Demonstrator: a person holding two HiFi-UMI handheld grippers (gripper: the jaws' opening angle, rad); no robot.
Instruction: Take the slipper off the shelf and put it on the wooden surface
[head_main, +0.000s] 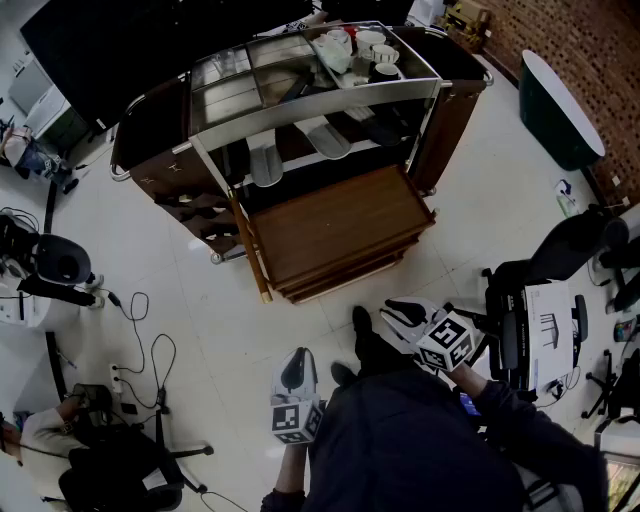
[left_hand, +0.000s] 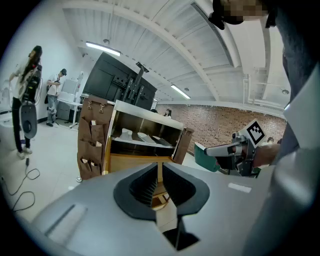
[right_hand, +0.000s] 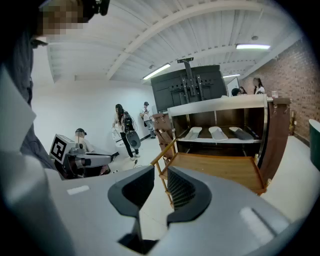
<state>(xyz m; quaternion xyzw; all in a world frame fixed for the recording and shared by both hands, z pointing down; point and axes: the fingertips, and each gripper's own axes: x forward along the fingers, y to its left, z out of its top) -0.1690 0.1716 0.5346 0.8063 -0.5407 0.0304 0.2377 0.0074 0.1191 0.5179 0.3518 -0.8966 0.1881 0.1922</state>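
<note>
Beside cart w/ slippers: cables left, office chair right.

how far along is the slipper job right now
Done: nothing yet. The slippers lie on the shelf, and the wooden surface below is bare. In hand: nothing; the left gripper and right gripper are both empty, held short of the cart. Left: reach in, grip a slipper, set it on the wood.
</note>
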